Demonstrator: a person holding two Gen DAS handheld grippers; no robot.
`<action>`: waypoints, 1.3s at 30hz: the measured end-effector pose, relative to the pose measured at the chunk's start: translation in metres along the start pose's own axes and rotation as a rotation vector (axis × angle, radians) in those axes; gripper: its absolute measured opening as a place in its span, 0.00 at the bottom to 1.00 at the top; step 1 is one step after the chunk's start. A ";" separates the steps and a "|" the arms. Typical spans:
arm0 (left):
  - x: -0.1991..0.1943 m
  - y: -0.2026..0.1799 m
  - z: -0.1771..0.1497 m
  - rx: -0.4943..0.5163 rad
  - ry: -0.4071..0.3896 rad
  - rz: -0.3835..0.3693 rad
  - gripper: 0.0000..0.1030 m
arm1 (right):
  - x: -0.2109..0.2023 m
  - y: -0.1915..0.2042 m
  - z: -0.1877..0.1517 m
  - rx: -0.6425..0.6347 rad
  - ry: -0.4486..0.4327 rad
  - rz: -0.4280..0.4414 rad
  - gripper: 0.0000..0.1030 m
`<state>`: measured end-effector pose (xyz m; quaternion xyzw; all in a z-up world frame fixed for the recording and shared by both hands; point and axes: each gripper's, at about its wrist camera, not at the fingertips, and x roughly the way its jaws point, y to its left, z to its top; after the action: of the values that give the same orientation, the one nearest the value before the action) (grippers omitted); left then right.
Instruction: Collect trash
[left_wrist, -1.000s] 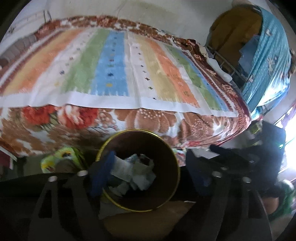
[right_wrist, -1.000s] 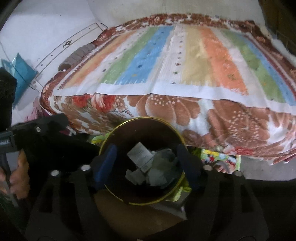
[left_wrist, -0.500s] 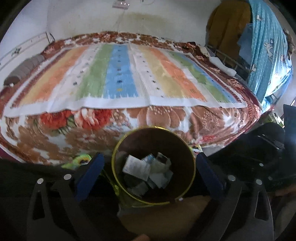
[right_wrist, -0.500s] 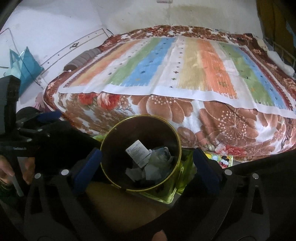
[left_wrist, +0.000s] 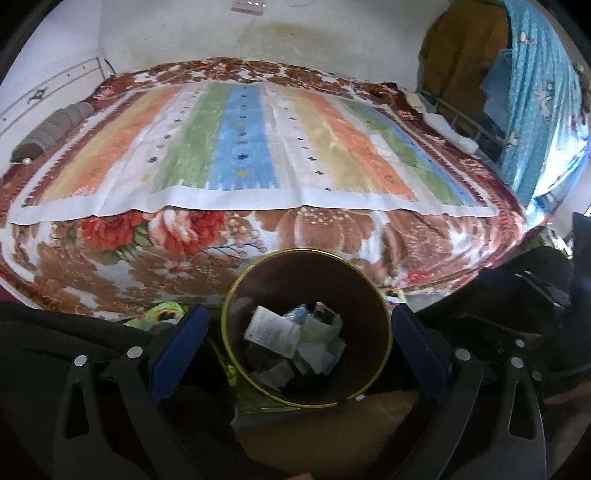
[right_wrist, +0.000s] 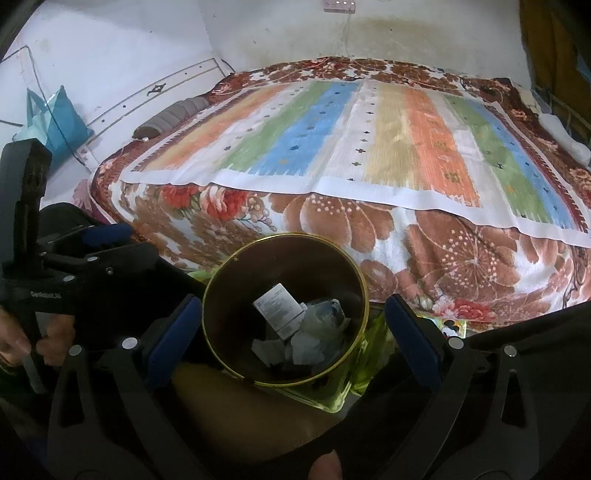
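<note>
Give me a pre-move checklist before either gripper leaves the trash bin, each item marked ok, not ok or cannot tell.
1. Left gripper open, nothing between its fingers: ok.
2. Right gripper open, nothing held: ok.
3. Papers lie inside the bin, below the rim: ok.
4. Bin upright: ok.
5. Striped bed cover free of visible trash: ok.
6. Floor around the bin clear of trash: cannot tell, mostly hidden by the grippers.

Crumpled white paper trash (left_wrist: 295, 339) lies inside the upright brown, gold-rimmed bin (left_wrist: 306, 273).
</note>
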<state>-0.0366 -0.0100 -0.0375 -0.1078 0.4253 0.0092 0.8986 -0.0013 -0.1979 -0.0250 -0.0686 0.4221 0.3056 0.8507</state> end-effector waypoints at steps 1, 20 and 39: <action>0.001 0.000 0.000 -0.001 0.002 0.010 0.94 | 0.000 0.000 0.000 0.000 0.000 -0.001 0.92; 0.009 -0.009 -0.001 0.025 0.009 0.005 0.94 | 0.002 -0.005 0.003 0.034 -0.016 0.022 0.92; 0.010 -0.006 0.000 0.023 0.006 0.006 0.95 | 0.005 -0.006 0.002 0.048 -0.006 0.028 0.92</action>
<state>-0.0294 -0.0168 -0.0442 -0.0960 0.4284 0.0068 0.8985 0.0062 -0.1999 -0.0288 -0.0415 0.4278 0.3073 0.8490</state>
